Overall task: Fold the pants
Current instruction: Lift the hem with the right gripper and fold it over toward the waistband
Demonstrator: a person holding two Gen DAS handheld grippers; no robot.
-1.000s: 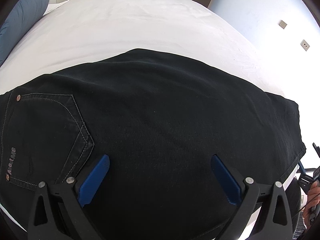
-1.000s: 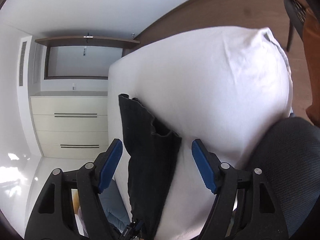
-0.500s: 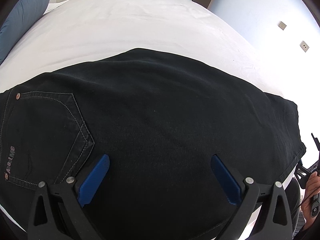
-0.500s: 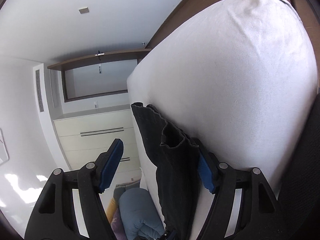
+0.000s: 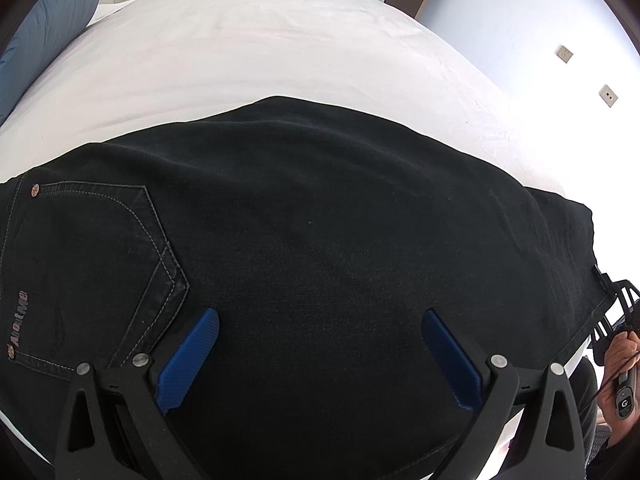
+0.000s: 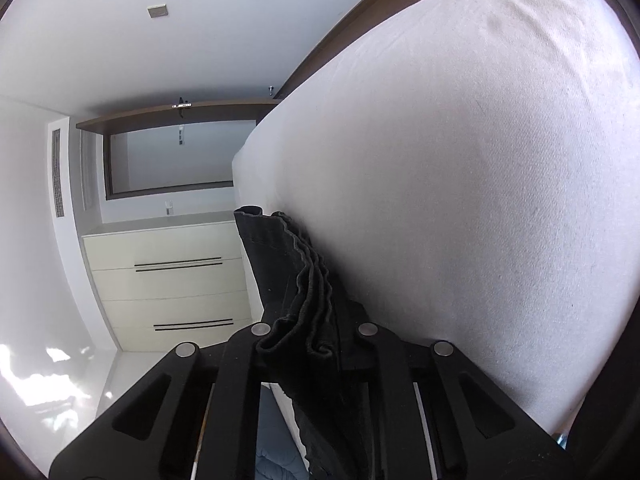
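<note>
Black pants (image 5: 320, 240) lie flat across the white bed (image 5: 280, 40), back pocket (image 5: 100, 248) at the left and the leg hems at the right edge. My left gripper (image 5: 320, 316) hovers just above the middle of the pants, open, its blue pads wide apart with nothing pinched. In the right wrist view the pants (image 6: 280, 264) hem is bunched in folds between the fingers of my right gripper (image 6: 308, 338), whose jaws are closing on it. The left wrist view shows the right gripper (image 5: 616, 308) at the hem corner, held by a hand (image 5: 620, 352).
White mattress (image 6: 480, 200) fills the right of the right wrist view. A cream dresser (image 6: 172, 280) stands across the room. A blue pillow (image 5: 44, 32) lies at the bed's far left. Wall sockets (image 5: 608, 96) sit on the wall to the right.
My right gripper moved in onto the hem and its jaws came together, hiding the blue pads behind bunched fabric. The left gripper stayed put and open.
</note>
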